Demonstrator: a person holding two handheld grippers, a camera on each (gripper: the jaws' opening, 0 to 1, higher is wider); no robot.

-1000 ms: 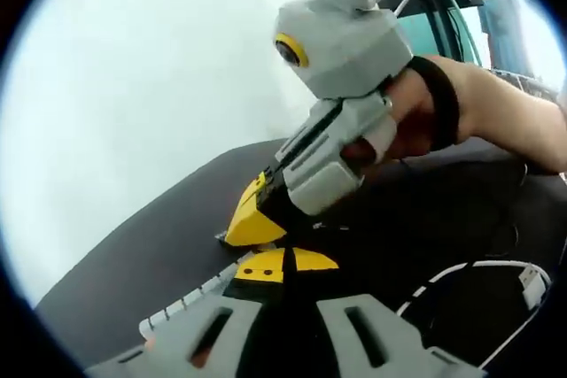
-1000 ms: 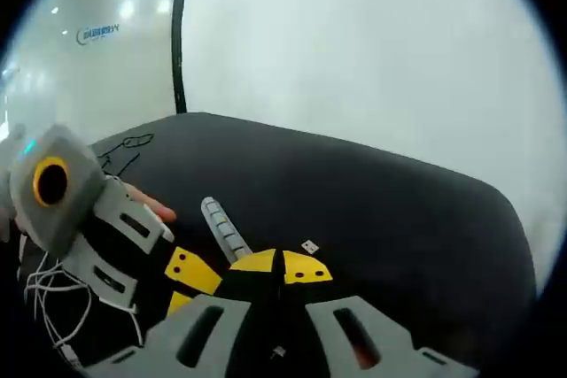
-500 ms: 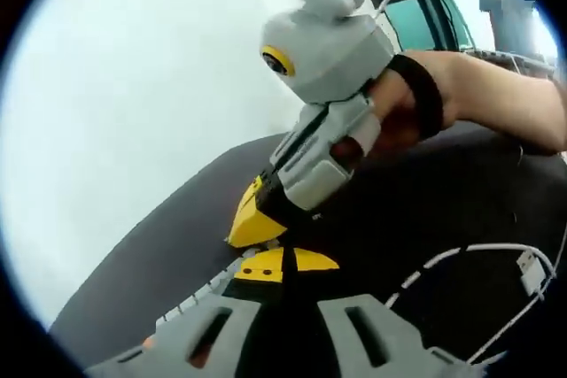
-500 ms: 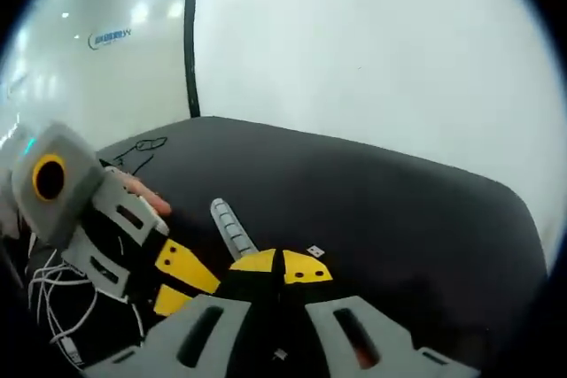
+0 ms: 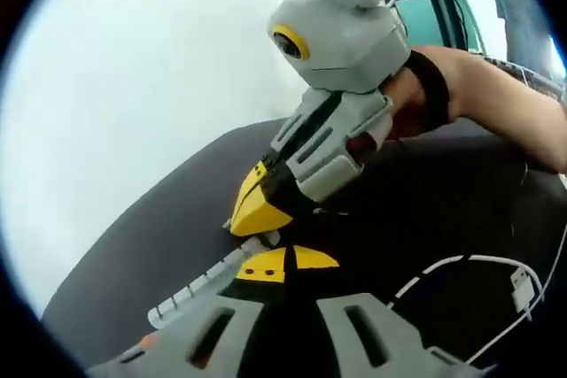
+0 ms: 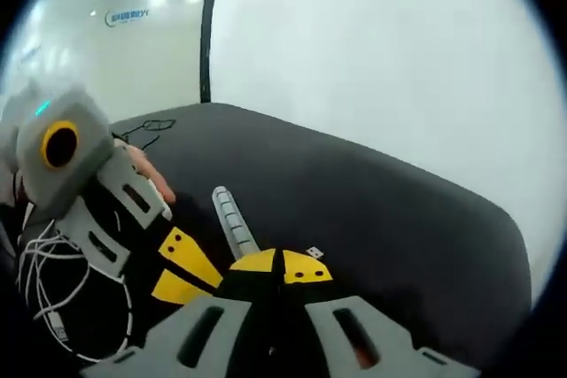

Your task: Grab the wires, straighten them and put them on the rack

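Note:
A grey slotted rack (image 5: 197, 289) (image 6: 232, 221) lies on the black table (image 5: 168, 245) (image 6: 390, 219). My left gripper (image 5: 283, 265) is shut just beside the rack, and I cannot see anything between its tips. From the right my right gripper (image 5: 257, 212) reaches in, tips almost touching the left one's. In the right gripper view my right gripper (image 6: 282, 265) is shut, with a small white plug (image 6: 312, 252) poking out past its tip. The left gripper (image 6: 213, 279) comes in from the left. A white wire (image 5: 461, 261) with a plug loops at the right.
A tangle of white wires (image 6: 53, 307) lies on the table beside the left gripper. A thin black wire (image 6: 146, 130) rests near the table's far edge. A person's forearm (image 5: 505, 117) holds the right gripper. A pale wall stands behind the table.
Both cameras have shifted a little. The two grippers stay tip to tip at the rack, and more of the rack's slots show in the left gripper view.

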